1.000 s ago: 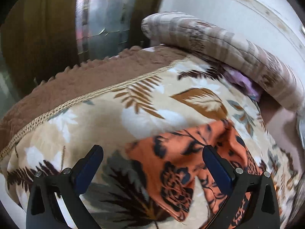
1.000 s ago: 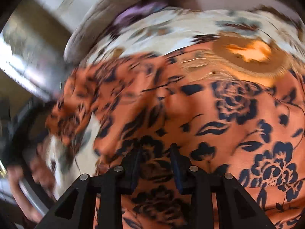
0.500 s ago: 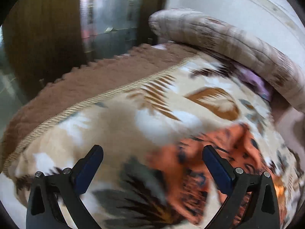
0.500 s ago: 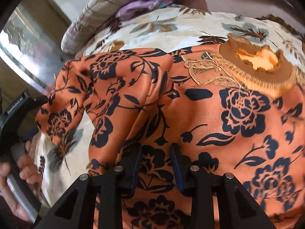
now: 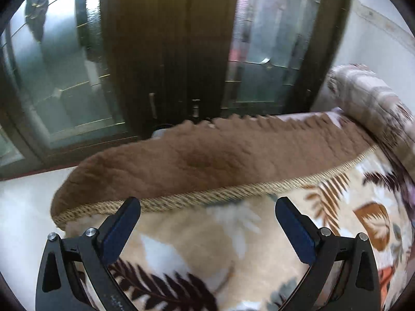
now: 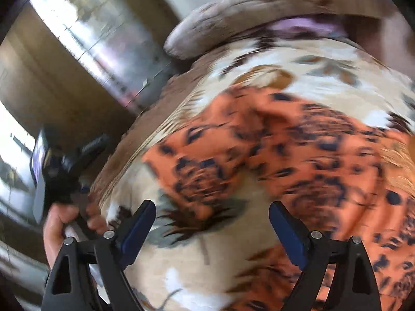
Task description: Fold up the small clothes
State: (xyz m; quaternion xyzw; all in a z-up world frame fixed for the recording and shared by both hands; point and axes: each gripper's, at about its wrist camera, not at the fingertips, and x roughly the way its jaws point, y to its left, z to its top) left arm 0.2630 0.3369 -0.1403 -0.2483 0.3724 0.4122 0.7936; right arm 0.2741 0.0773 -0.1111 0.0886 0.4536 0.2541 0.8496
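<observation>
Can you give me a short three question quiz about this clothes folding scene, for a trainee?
1. True or false: the right gripper is clamped on the orange floral garment.
2. What does the garment lie on: (a) a bare wooden table, (b) a leaf-print blanket, (c) a white tiled floor?
3. What stands between the fingers of the left gripper?

Key:
1. False. Its jaws have just been opening and stand wide, with nothing between the pads.
2. b.
3. Nothing; it is open over the blanket near the woven trim and brown plush border.
</observation>
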